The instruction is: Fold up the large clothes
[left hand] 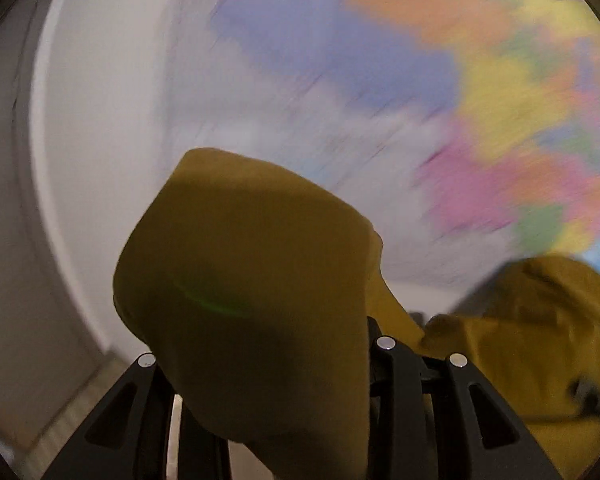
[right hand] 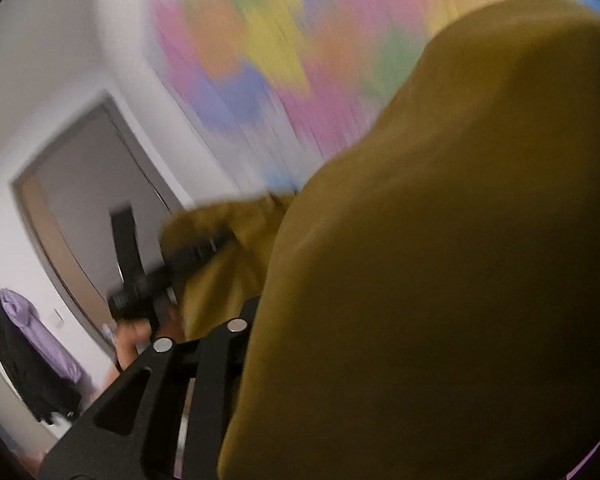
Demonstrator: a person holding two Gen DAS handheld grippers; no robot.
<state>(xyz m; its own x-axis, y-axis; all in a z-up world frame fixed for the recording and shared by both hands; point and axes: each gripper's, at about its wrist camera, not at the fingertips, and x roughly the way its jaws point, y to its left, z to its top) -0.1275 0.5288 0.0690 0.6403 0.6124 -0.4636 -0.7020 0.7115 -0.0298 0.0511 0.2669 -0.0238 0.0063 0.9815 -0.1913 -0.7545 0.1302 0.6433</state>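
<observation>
Mustard garment point(right hand: 440, 260) (bunched) blocks the coloured wall map point(right hand: 260, 40).

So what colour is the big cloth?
Mustard yellow garment, plain with no pattern; clearest in the right wrist view.

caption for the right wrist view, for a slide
Mustard-yellow fabric garment draped over the right claw, lifted before a blurred pastel wall map.

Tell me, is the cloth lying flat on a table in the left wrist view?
No, the mustard cloth hangs bunched over the left gripper, raised in front of the coloured wall map.
</observation>
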